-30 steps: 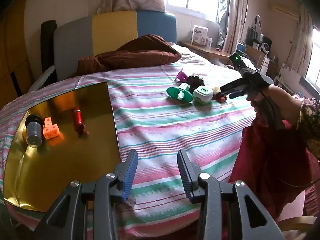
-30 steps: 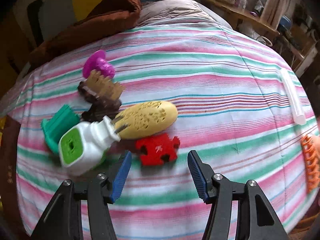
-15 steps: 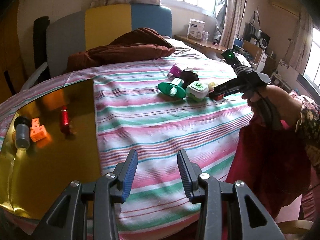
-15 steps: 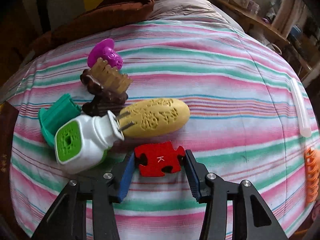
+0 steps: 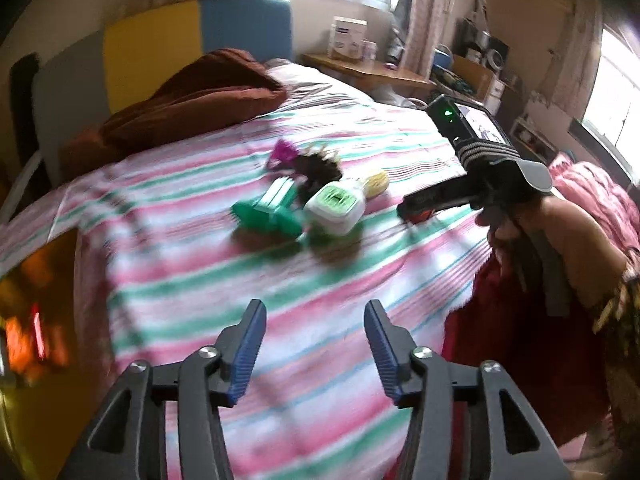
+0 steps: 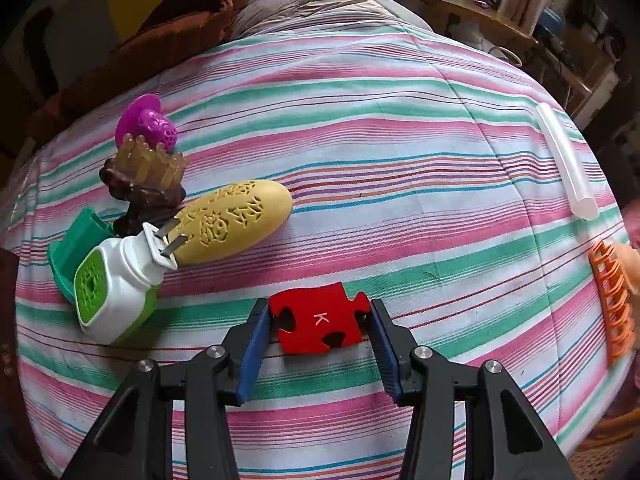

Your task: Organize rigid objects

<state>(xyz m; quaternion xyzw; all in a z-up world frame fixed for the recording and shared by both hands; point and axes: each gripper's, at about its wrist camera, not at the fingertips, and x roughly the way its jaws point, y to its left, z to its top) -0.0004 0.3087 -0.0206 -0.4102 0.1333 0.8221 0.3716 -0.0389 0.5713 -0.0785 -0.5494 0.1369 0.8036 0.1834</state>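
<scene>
My right gripper (image 6: 316, 320) is shut on a red puzzle piece (image 6: 318, 318) marked K, held just above the striped cloth. To its left lie a white and green plug device (image 6: 116, 284), a yellow oval stamp (image 6: 232, 220), a green piece (image 6: 76, 240), a brown comb-like toy (image 6: 148, 176) and a purple toy (image 6: 146, 124). My left gripper (image 5: 314, 328) is open and empty over the cloth. In its view the right gripper (image 5: 420, 202) holds the red piece right of the same pile (image 5: 332, 204).
A gold tray (image 5: 36, 320) with orange and red items sits blurred at the left. A clear tube (image 6: 566, 160) and an orange clip (image 6: 612, 304) lie at the right edge. A brown blanket (image 5: 192, 104) is at the back.
My right gripper closed on the red puzzle piece and pulled it away from the pile. My left gripper swung right, so the gold tray slid toward the left edge.
</scene>
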